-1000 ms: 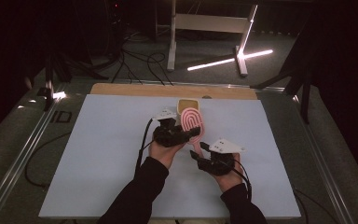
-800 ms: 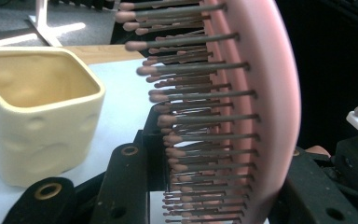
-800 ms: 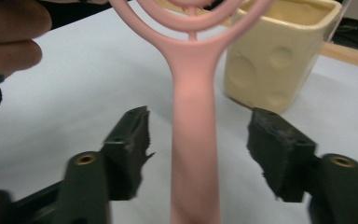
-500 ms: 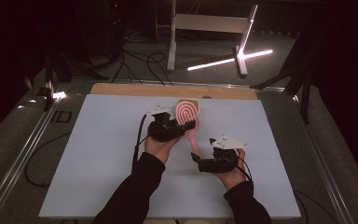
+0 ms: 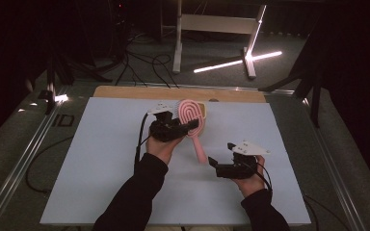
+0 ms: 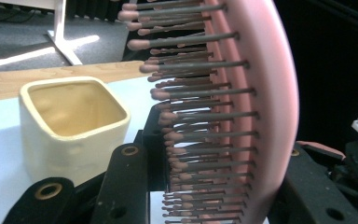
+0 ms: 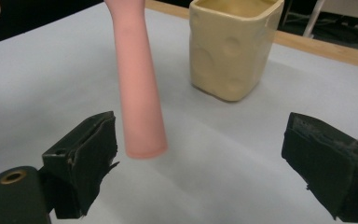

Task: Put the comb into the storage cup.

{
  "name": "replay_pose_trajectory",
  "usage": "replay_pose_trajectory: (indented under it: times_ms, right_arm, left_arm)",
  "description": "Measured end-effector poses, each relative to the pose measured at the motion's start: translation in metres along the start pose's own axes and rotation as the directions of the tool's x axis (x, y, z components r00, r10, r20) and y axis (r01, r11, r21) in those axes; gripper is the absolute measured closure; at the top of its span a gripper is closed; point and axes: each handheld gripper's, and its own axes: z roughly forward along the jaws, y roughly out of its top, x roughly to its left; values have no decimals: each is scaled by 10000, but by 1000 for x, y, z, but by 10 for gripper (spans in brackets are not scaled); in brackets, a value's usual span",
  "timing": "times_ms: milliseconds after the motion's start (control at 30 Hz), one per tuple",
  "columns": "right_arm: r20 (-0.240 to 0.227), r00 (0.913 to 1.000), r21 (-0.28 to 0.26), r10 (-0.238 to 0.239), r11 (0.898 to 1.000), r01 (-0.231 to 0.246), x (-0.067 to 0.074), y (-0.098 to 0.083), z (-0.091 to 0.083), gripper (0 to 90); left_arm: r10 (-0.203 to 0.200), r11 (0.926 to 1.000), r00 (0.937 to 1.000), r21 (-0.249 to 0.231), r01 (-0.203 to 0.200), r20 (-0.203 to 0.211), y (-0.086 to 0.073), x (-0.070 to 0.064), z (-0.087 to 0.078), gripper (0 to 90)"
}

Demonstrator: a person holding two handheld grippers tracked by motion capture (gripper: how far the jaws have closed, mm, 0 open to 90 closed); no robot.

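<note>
A pink hairbrush point(image 5: 191, 113) is held above the white table, its bristled head point(image 6: 242, 107) clamped between the jaws of my left gripper point(image 5: 189, 126), which is shut on it. Its handle point(image 5: 200, 153) slants down toward the person, and its round end point(image 7: 140, 116) hangs just over the sheet. My right gripper point(image 5: 215, 164) sits low to the right of the handle's end. Its jaws have just been opening and now stand wide apart point(image 7: 205, 158), with nothing pressed between them. A cream square cup point(image 6: 74, 126) stands beyond the brush point(image 7: 233, 46).
A white sheet point(image 5: 101, 168) covers the table, with a wooden strip point(image 5: 125, 92) along its far edge. Metal rails run down both sides. Cables, a stand and lit light bars point(image 5: 236, 61) lie on the dark floor beyond.
My right gripper has let go of the brush handle, opened wide and drawn back to the right. The left gripper has shifted the brush slightly left and away.
</note>
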Motion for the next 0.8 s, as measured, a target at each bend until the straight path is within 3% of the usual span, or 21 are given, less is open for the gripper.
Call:
replay_pose_trajectory:
  times_ms: [233,433,667,800]
  right_arm:
    - [146,9999,-22,7,10000,-7,-9,-14,-7,103]
    - [352,9993,-385,155,9992,-141,-17,-29,-16,104]
    - [810,9967,-1027,6,9947,78,-18,-42,-25,112]
    - [1101,9939,-1137,1,9934,125,-21,-46,-29,116]
  left_arm:
    - [75,9999,9999,-144,-77,-147,7,1,-4,642]
    - [20,9998,9997,-198,-25,-263,14,3,-5,643]
    - [-4,9996,9993,-297,-7,-375,20,4,-7,643]
    - [45,9995,9992,-312,-57,-386,21,4,-7,643]
